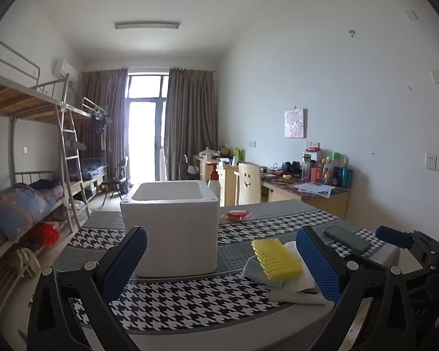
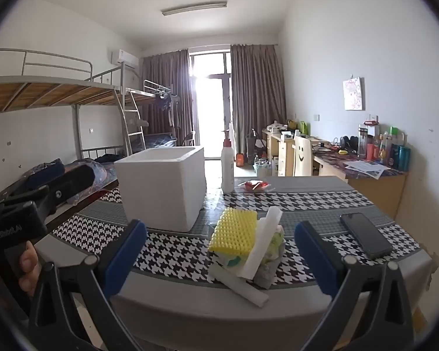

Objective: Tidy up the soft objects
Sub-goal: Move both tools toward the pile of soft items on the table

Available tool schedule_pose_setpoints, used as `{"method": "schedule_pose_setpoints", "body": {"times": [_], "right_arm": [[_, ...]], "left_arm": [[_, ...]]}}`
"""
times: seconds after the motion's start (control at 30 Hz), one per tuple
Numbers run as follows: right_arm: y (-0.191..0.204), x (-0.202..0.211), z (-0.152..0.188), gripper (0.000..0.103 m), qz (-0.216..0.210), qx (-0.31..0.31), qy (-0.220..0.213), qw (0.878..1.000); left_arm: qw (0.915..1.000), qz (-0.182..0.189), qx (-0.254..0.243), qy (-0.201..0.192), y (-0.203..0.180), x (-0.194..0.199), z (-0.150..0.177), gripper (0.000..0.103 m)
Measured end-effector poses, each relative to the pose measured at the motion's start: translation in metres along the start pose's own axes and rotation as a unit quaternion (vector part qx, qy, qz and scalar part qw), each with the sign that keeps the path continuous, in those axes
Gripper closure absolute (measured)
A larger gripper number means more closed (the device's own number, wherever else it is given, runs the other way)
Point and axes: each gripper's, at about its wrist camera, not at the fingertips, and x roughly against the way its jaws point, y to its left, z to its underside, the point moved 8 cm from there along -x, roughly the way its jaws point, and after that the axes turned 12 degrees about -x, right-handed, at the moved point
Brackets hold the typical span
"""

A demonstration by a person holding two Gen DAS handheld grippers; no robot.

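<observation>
Daylight glares through the blown-out window (image 1: pixel 145 128); the room is dim, with fisheye-curved, vignetted edges.

Faint, unclear lettering on left gripper (image 2: pixel 61 184) body.

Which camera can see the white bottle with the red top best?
The right wrist view. There the bottle stands in full view on the table, just right of the white box. In the left wrist view the box hides most of it; only its top pokes out.
</observation>
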Motion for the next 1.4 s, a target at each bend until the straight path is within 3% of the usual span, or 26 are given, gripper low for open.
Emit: {"method": "schedule_pose_setpoints", "body": {"times": [0.27, 1.4], "right_arm": [[0.0012, 0.0016, -0.0014, 0.001, -0.001, -0.008, 0.002, 1.000], [0.0014, 0.0031, -0.0066, 0.001, -0.004, -0.012, -0.005, 1.000]], "left_arm": [[0.9999, 0.006, 0.004, 0.015, -0.0001, -0.0059, 0.0029, 0.001], [0.9999, 0.007, 0.002, 0.015, 0.0032, -0.0035, 0.0037, 0.001]]}}
